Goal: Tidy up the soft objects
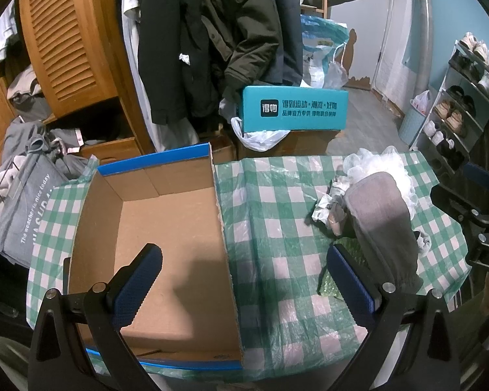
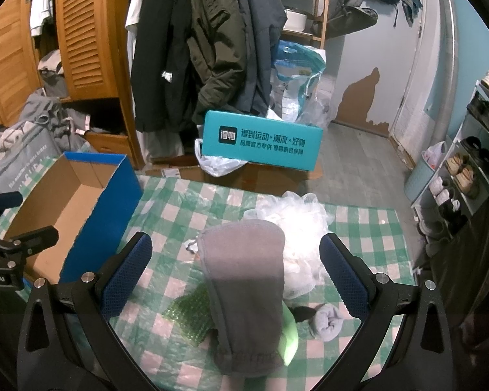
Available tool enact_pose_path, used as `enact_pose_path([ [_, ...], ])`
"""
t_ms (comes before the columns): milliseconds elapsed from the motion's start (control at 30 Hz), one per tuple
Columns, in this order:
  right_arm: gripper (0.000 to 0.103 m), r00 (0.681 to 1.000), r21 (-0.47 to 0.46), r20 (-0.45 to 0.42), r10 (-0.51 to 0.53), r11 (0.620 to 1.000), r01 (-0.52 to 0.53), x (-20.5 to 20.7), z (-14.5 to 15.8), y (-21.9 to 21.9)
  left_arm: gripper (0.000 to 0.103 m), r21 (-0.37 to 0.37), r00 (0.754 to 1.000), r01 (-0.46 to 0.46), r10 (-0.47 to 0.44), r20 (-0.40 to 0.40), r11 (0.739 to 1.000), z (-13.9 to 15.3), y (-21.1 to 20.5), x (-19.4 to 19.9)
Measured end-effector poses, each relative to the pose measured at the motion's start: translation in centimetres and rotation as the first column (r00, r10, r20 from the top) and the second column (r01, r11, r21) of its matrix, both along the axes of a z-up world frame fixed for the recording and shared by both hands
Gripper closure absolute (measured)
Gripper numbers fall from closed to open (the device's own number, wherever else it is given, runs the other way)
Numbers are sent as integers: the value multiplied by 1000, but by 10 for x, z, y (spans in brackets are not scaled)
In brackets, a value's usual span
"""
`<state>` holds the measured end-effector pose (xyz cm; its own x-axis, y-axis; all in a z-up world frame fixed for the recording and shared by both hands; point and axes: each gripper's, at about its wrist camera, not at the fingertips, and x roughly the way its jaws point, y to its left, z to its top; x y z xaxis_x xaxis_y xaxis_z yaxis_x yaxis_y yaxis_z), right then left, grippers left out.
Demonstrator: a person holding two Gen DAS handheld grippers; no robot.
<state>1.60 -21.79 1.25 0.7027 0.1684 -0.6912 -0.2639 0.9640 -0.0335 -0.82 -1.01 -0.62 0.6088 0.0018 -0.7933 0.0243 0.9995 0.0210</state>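
Both tongs, left (image 1: 244, 290) and right (image 2: 236, 277), gape empty; the grey mitt (image 2: 244, 290) lies on the worktop (image 2: 368, 228) beside the empty box (image 1: 166, 254), so grasping it seems next

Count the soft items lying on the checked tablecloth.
4 at least: grey mitt centre, white mesh puff behind it, rolled sock right, green bubble wrap beneath. More may be hidden underneath.

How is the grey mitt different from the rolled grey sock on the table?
The grey mitt is long, flat and spread out; the rolled sock is a small, tight ball. The mitt is darker grey and lies on top of the pile, between the right gripper's open fingers; the sock sits beside it on the tablecloth. Both are soft fabric.
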Motion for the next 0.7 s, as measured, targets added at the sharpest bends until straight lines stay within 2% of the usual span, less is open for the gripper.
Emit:
enact_pose_path([
  [367,2,999,-27,-34,-27,999,26,1,-18,-19,1,16,998,27,-26,-62,1000,-23,-25,-1],
  [700,2,986,-58,-161,-50,997,41,7,-51,-33,1,2,983,76,-75,-165,997,-51,-47,17],
])
